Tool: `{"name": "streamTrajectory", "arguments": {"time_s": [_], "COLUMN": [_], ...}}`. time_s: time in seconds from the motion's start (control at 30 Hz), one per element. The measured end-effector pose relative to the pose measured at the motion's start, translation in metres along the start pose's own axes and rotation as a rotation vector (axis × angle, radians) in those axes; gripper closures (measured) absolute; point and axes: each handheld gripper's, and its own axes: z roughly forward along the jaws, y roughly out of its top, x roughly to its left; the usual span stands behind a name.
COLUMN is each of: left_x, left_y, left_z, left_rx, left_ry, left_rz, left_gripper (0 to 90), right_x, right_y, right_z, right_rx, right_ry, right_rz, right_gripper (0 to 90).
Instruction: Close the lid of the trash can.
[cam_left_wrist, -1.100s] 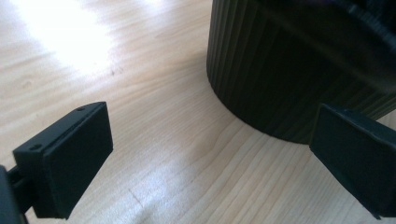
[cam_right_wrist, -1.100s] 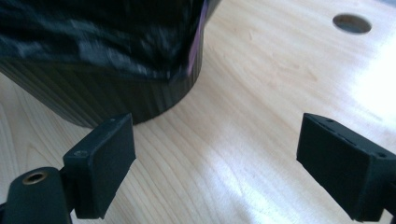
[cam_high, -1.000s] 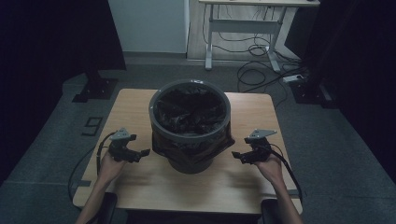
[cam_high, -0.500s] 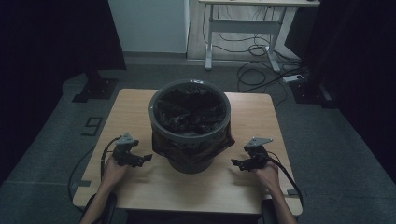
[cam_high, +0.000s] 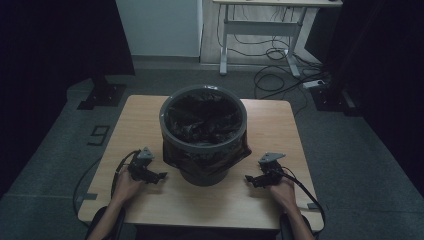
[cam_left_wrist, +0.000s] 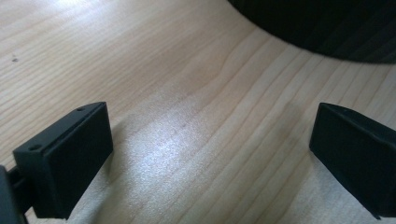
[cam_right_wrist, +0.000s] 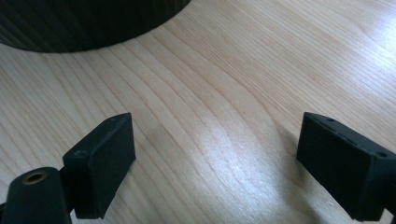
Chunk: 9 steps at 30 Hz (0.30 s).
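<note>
Black-lined bin (cam_high: 203, 135) sits mid-desk (cam_high: 280, 125). Left tongs (cam_high: 159, 176) near its left base, right tongs (cam_high: 249, 179) near its right base, both spread wide, low over bare wood, not touching bin

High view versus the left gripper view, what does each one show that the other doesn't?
The high view alone takes in the whole scene: the bin's open top with its black liner, the right tool, both hands, and the floor with cables beyond the table. The left gripper view alone gives a close look at the left tool: its two black jaws stand wide apart over bare wood grain, holding nothing. Both share the wooden table and the bin, though the gripper view catches just a dark curved edge of it at the top.
</note>
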Motion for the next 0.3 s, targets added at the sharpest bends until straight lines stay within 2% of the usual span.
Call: {"name": "streamTrajectory", "arguments": {"time_s": [0.07, 0.3], "left_x": [-0.0004, -0.0006], "left_y": [0.0005, 0.0009], "left_z": [0.0005, 0.0009], "left_rx": [0.002, 0.004], "left_ry": [-0.001, 0.002], "left_rz": [-0.001, -0.006], "left_gripper": [0.0, 0.0], "right_x": [0.0017, 0.0051], "right_y": [-0.0008, 0.0002], "right_z": [0.0017, 0.0033], "right_rx": [-0.019, -0.021], "right_ry": [-0.004, -0.003], "right_rz": [-0.002, -0.002], "right_gripper": [10.6, 10.6]}}
